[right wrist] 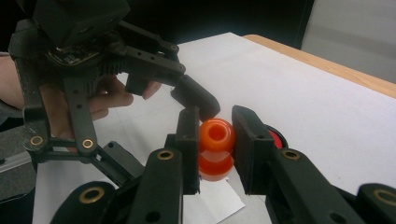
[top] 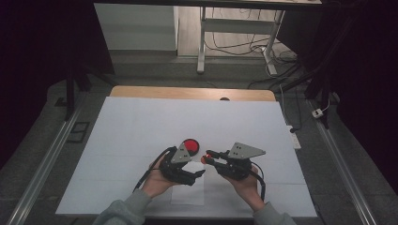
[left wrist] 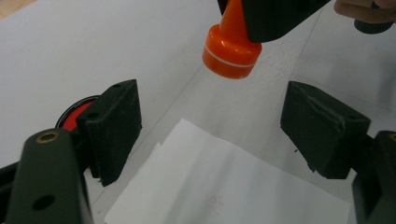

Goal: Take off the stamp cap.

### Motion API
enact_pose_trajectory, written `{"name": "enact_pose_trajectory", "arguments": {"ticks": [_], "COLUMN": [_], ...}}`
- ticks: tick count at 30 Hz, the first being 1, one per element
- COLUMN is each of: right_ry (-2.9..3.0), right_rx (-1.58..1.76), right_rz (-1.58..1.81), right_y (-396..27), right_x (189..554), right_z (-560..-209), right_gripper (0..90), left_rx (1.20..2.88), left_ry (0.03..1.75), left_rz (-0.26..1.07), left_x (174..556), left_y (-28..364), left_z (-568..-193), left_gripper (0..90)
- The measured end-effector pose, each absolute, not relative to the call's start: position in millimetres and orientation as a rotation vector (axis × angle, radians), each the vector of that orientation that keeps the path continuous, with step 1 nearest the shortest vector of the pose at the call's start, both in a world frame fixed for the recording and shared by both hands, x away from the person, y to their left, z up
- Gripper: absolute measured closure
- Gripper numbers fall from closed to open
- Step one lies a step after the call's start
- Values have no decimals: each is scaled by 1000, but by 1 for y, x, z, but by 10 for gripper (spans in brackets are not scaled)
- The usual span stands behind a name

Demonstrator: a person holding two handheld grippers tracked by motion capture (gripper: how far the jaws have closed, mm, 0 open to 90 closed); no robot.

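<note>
An orange stamp (right wrist: 215,140) is clamped by its handle between the jaws of my right gripper (right wrist: 215,119), which is shut on it. In the high view the stamp (top: 204,159) hangs just above the white sheet, right of a round red ink pad (top: 190,145). My left gripper (left wrist: 210,107) stands open with wide jaws over a white slip of paper (left wrist: 224,186), nothing between its fingers. The stamp's base (left wrist: 231,51) hovers just beyond those open jaws. The ink pad (left wrist: 74,116) peeks out behind the left jaw.
A large white sheet (top: 141,126) covers the wooden table (top: 187,92). The paper slip (top: 187,190) lies near the front edge between the two hands. Beyond the table are a desk frame (top: 202,42) and floor cables (top: 263,51).
</note>
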State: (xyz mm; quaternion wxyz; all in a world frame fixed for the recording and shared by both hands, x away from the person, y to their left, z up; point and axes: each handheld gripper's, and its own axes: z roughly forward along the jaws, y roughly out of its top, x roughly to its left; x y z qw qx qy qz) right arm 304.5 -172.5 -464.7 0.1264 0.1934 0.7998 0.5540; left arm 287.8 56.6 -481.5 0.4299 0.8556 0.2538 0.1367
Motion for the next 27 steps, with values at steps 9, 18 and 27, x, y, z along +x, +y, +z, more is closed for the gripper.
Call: {"name": "enact_pose_trajectory", "arguments": {"ticks": [9,18,27], "right_ry": [2333,2333,2340], "right_rx": [564,566,572], "right_rz": [1614,1614,1616], "right_y": [-172,-172,-173], "right_x": [305,305,306], "right_z": [-466,-466,-467], "right_gripper": [719,720,719], "left_rx": [2126,2134,2146], "left_ry": [628,592,566], "left_rz": [361,369,379], "left_x": [290,290,290], "left_y": [52,46,43], "left_z": [-484,-485,-487], "left_gripper": [268,353,440]}}
